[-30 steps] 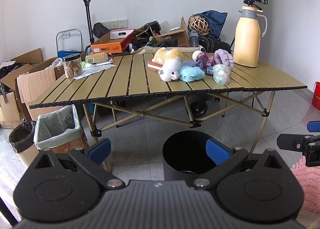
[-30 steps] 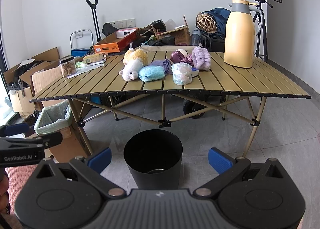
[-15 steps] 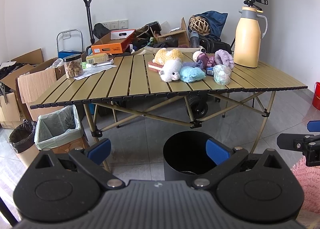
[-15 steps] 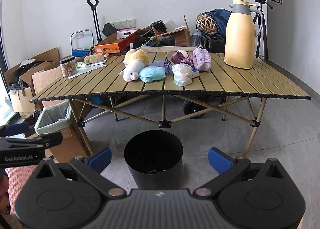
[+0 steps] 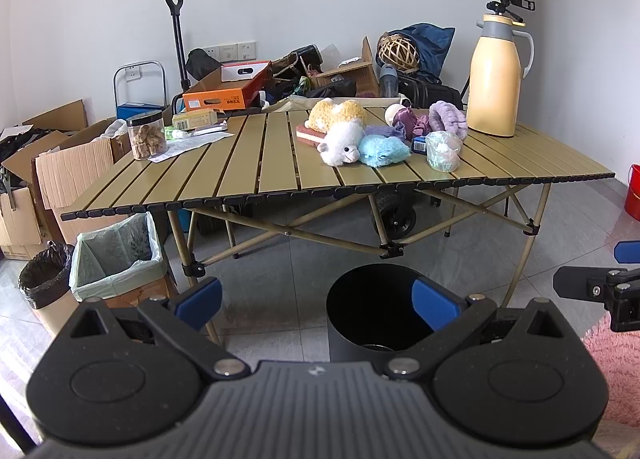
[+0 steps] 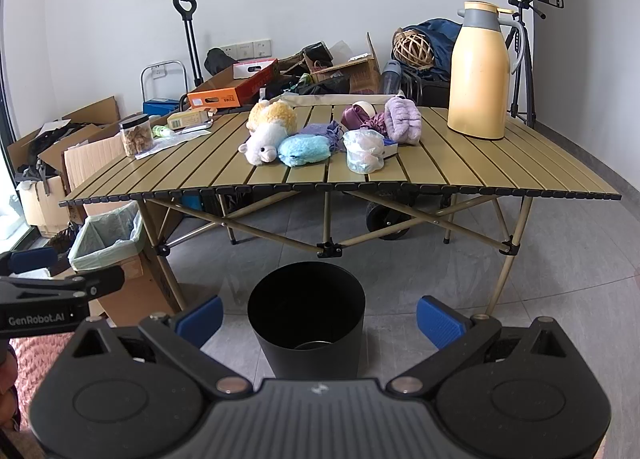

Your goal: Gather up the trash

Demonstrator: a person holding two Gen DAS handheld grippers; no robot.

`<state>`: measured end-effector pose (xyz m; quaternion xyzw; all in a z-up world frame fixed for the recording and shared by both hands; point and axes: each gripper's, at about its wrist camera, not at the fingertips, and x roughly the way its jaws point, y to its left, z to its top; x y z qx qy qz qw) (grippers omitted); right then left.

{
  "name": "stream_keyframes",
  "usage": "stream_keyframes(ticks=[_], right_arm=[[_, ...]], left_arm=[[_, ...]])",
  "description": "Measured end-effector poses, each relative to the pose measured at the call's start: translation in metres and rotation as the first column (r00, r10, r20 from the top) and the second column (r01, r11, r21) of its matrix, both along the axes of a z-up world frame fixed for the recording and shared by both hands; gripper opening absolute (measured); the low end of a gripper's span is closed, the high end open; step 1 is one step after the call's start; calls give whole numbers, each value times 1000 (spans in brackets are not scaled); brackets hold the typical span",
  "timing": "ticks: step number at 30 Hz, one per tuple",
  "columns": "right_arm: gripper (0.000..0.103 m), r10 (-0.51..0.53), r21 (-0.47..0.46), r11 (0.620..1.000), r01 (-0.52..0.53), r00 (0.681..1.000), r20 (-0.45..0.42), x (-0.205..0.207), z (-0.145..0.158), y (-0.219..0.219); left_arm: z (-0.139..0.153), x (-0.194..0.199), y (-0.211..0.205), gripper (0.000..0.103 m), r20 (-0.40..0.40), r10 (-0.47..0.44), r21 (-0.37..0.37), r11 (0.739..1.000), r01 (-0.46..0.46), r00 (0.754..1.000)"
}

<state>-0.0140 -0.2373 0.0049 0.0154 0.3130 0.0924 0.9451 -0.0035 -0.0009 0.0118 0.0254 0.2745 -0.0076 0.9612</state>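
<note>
A black round bin (image 5: pixel 376 311) (image 6: pixel 306 317) stands on the floor in front of the folding table (image 5: pixel 256 179) (image 6: pixel 500 171). On the table lie a crumpled clear plastic bag (image 5: pixel 442 151) (image 6: pixel 363 155), a white and yellow plush (image 5: pixel 340 131) (image 6: pixel 268 131), a blue plush (image 5: pixel 384 151) (image 6: pixel 304 150) and purple cloth items (image 5: pixel 448 123) (image 6: pixel 402 125). My left gripper (image 5: pixel 316 303) is open and holds nothing, low and well short of the table. My right gripper (image 6: pixel 318 317) is open and holds nothing, above the bin's near side.
A yellow thermos jug (image 5: pixel 494 77) (image 6: pixel 478 71) stands at the table's right. A snack jar (image 5: pixel 146 137) (image 6: pixel 136 135) and papers sit at its left. A lined box (image 5: pixel 116 259) and a black-bagged bin (image 5: pixel 42 283) stand on the floor left. Cardboard boxes crowd the wall.
</note>
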Motion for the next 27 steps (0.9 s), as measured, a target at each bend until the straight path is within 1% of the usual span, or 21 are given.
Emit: stream_keyframes(ticks=[14, 27], right_arm=[[103, -7, 8, 1000, 7, 1000, 21, 3, 3, -1], [103, -21, 18, 1000, 20, 999, 40, 24, -6, -5]], left_arm=[[4, 1, 0, 103, 11, -7, 2, 1000, 7, 1000], [-4, 29, -4, 103, 23, -28, -1, 1000, 28, 999]])
